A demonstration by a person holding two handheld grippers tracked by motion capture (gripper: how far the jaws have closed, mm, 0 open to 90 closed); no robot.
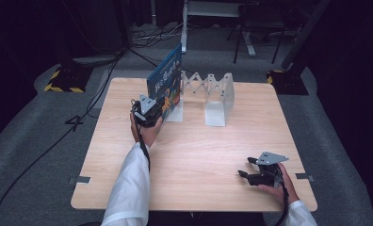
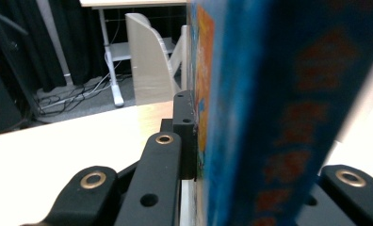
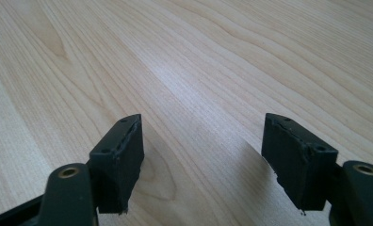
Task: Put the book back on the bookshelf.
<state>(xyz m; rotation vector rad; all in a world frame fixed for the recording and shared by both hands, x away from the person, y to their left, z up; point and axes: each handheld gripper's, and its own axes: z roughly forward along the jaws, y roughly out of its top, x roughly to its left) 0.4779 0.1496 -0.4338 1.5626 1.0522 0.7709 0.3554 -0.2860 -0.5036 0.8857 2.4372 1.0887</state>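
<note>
High view: light wood tabletop (image 1: 194,155), dark room, cables on grey floor behind. Left claw (image 1: 149,109) at left-centre, held in a hand with white sleeve (image 1: 130,188), pinching a blue book (image 1: 166,80) that stands upright at the left end of a white accordion book rack (image 1: 208,96) toward the far edge. Left gripper view: book's blue spine (image 2: 279,113) with reddish lettering fills the right side, blurred; one black jaw presses flat on its orange-and-blue cover, other jaw hidden behind the spine. White rack panel (image 2: 149,61) stands beyond. Right claw (image 1: 250,168) near front-right corner of tabletop, well apart from book and rack, low over the wood. Right gripper view: jaws spread wide, bare wood grain (image 3: 198,70) between them, holding nothing.
</note>
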